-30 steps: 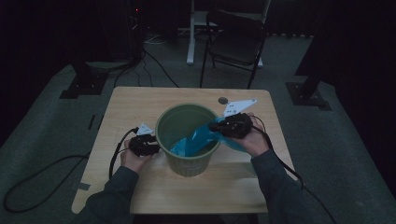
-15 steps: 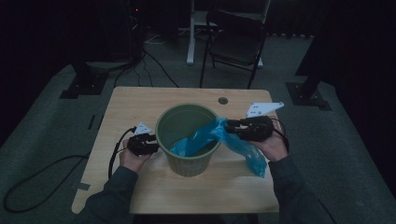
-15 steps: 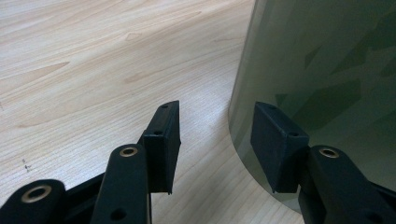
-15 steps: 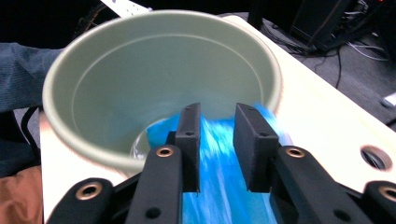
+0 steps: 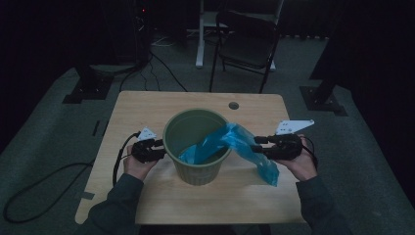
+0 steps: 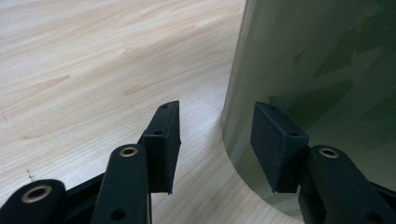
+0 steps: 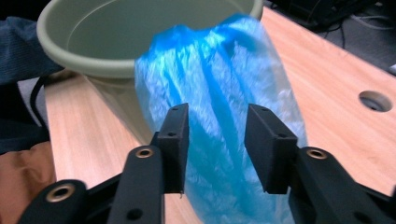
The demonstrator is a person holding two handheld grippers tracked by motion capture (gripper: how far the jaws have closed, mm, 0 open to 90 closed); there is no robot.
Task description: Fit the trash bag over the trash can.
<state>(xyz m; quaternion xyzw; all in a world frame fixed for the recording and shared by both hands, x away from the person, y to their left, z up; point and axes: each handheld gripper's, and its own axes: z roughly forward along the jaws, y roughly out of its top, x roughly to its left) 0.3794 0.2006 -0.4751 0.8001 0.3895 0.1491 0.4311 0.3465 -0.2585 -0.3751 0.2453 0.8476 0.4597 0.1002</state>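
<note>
My right gripper (image 7: 215, 149) just opening, jaws spread, blue bag (image 5: 244, 147) loose between them — draped over bin (image 5: 195, 147) rim at frame centre, left gripper (image 6: 215, 144) spread beside bin wall, wooden table (image 5: 147, 107), dark room, chair (image 5: 247, 41) upper centre.

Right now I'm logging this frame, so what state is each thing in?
Green bin: upright on the table.
Blue bag: draped over the bin's rim, partly inside, partly hanging outside.
Right gripper: open, fingers have just been opening, bag beyond them, not clamped.
Left gripper: open beside the bin's wall.
</note>
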